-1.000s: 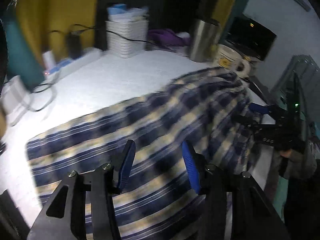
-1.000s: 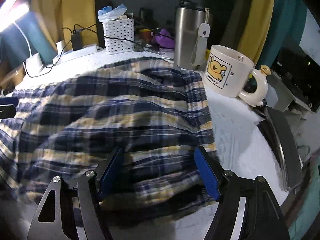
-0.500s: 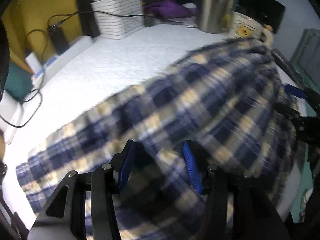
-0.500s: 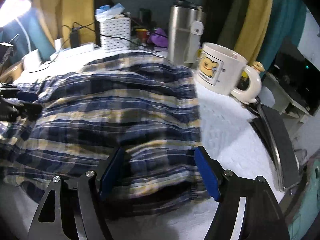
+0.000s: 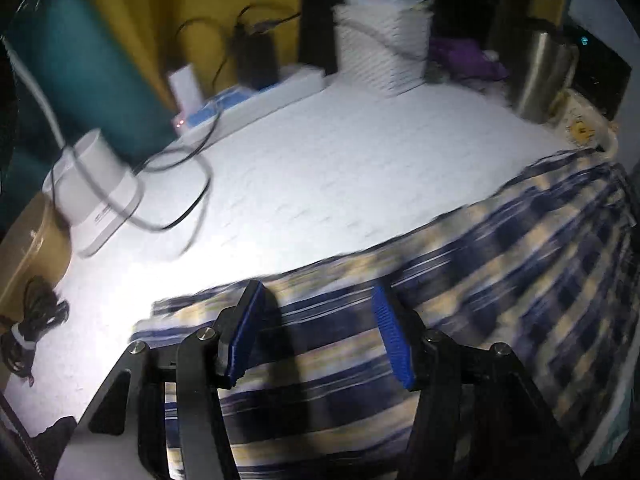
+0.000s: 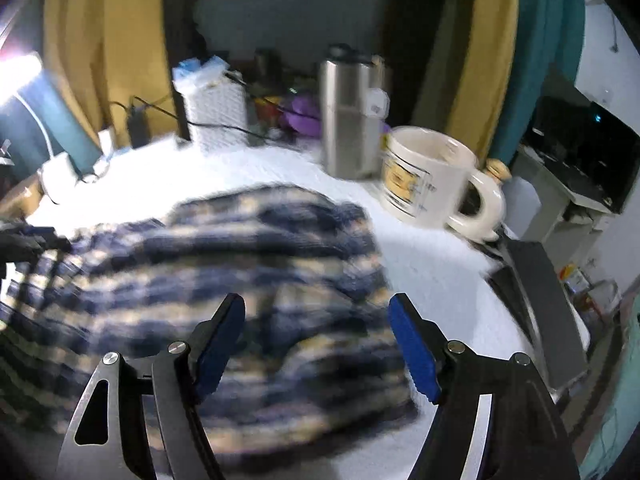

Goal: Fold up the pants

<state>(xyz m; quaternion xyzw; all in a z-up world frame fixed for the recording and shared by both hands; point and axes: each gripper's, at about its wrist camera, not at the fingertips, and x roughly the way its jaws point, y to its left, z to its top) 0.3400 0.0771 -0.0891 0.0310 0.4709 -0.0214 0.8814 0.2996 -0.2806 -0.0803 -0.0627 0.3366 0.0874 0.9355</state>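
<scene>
The blue and cream plaid pants (image 5: pixel 500 280) lie spread along the near side of the white table (image 5: pixel 320 168). My left gripper (image 5: pixel 318 300) is open just above the pants near their left end, nothing between its blue pads. In the right wrist view the pants (image 6: pixel 240 264) lie bunched and blurred. My right gripper (image 6: pixel 316 312) is open over their right end, empty. The left gripper (image 6: pixel 24 240) shows dark at the left edge of that view.
A cream mug (image 6: pixel 432 184), a steel tumbler (image 6: pixel 348 116) and a white basket (image 6: pixel 212 112) stand at the back. A power strip (image 5: pixel 256 100), a white charger (image 5: pixel 96 192) and loose cables (image 5: pixel 172 184) lie back left. A dark flat device (image 6: pixel 536 300) lies at the right edge.
Both views have swung and blurred. The left gripper has moved left toward the pants' end. The right gripper has pulled back slightly; the cloth under it now looks more bunched. Both stay open.
</scene>
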